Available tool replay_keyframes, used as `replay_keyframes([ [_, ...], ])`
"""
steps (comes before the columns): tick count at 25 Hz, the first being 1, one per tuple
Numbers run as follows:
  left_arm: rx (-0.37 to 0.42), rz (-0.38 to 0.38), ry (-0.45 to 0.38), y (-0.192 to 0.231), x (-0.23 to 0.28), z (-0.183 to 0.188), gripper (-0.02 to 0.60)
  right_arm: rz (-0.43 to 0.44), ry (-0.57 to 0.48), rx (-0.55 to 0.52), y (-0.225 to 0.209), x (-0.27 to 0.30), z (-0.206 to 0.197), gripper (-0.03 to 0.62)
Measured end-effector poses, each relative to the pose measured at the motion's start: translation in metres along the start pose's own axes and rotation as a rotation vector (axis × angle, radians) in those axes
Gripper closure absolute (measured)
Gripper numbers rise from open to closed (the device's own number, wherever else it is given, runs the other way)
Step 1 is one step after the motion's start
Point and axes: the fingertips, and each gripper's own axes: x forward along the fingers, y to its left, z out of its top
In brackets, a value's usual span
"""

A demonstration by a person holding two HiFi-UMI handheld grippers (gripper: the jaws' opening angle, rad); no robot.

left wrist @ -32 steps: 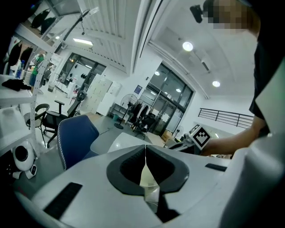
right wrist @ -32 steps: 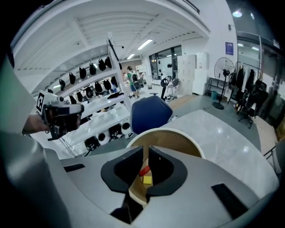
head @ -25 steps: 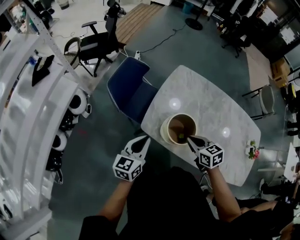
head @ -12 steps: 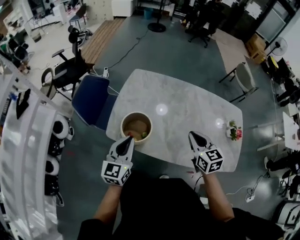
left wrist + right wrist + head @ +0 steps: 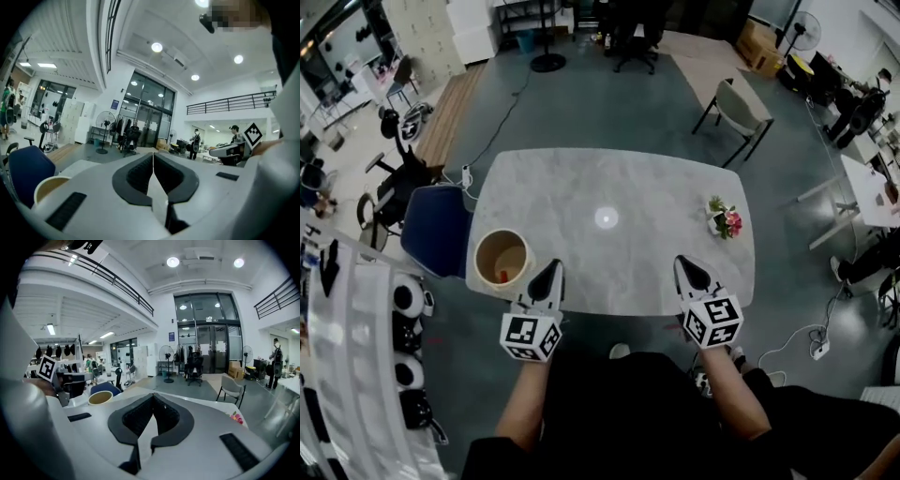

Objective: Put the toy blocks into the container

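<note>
Container (image 5: 478,264) with one red block (image 5: 502,277) stands just left of left gripper (image 5: 550,267); its jaws and those of right gripper (image 5: 683,263) are closed, empty.

1. Table (image 5: 619,187): white marble-look top w/ grey veining and rounded corners; long side runs L–R in head view.
2. Container (image 5: 479,265): round tan/cream tub, upright, open at the top. Stands on the table at its near-L corner, close to the edge.
3. Flower pot (image 5: 724,220): small, w/ pink-red blooms and green leaves. Stands on the table near its R end, well apart from the container.
4. Bright spot (image 5: 606,217): round lamp reflection on the top, approx. mid-table, btwn items 2 and 3.
</note>
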Motion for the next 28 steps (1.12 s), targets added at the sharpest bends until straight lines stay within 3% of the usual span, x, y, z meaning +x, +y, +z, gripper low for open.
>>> replay_keyframes([
  [5, 0.009, -0.052, 0.069, -0.051, 0.017, -0.02, 0.574, -0.029, -0.025, -0.005, -0.026, -0.039, -0.005, 0.595],
  [13, 0.022, -0.073, 0.096, -0.095, 0.018, -0.036, 0.574, -0.048, -0.027, 0.0, -0.044, -0.072, -0.023, 0.595],
  [28, 0.0, 0.01, 0.118, -0.081, -0.009, -0.051, 0.574, 0.022, -0.009, -0.01, -0.028, -0.053, -0.027, 0.595],
])
